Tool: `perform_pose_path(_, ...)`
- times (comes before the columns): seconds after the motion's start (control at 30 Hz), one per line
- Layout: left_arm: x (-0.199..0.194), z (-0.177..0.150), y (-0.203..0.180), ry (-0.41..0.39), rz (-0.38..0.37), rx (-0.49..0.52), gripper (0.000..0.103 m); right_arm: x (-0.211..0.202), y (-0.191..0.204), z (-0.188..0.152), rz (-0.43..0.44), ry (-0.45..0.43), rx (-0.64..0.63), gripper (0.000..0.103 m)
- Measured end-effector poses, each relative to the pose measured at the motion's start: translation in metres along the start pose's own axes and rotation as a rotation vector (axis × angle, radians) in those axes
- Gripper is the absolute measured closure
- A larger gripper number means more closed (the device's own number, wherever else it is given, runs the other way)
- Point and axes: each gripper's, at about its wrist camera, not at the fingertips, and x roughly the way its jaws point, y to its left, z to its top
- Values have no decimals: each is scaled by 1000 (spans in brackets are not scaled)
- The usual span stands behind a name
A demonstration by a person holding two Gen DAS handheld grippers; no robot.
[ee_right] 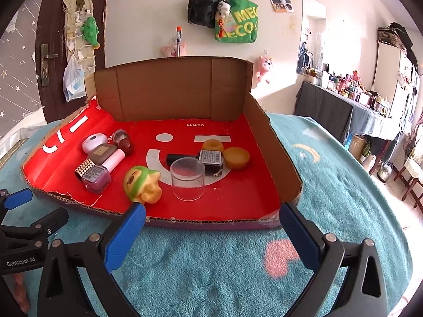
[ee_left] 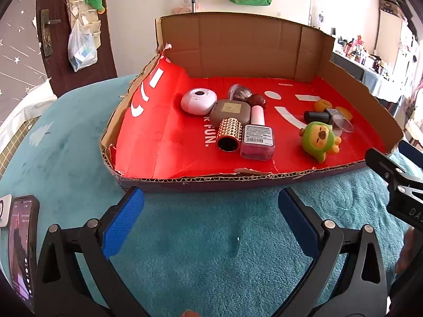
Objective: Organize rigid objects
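Observation:
A cardboard tray lined in red lies on a teal blanket. On its left lie a white round case, a taupe compact, a gold studded cap, a pink nail polish bottle and a dark red ball. On its right lie a green and yellow toy, a clear cup, a black bottle and two orange lids. My left gripper and right gripper are open and empty just before the tray's front edge.
A phone lies on the blanket at the left. A door and wall with hanging bags stand behind. A cluttered side table stands at the right. The right gripper's body shows in the left wrist view.

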Motion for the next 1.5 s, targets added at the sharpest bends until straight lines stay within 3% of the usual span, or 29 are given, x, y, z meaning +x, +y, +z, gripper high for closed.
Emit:
perform_pose_path(0.67, -15, 8, 7, -41, -166, -56, 0, 3, 2, -2, 6, 11, -1, 0)
perform_pose_path(0.77, -23, 12, -1, -91, -117, -11, 0, 3, 2, -2, 6, 11, -2, 0)
perform_pose_path(0.87, -15, 18, -8, -92, -73, 21, 0, 3, 2, -2, 6, 11, -1, 0)
perform_pose_path(1.5, -1, 18, -8, -74, -79, 13, 0, 3, 2, -1, 7, 12, 0, 0)
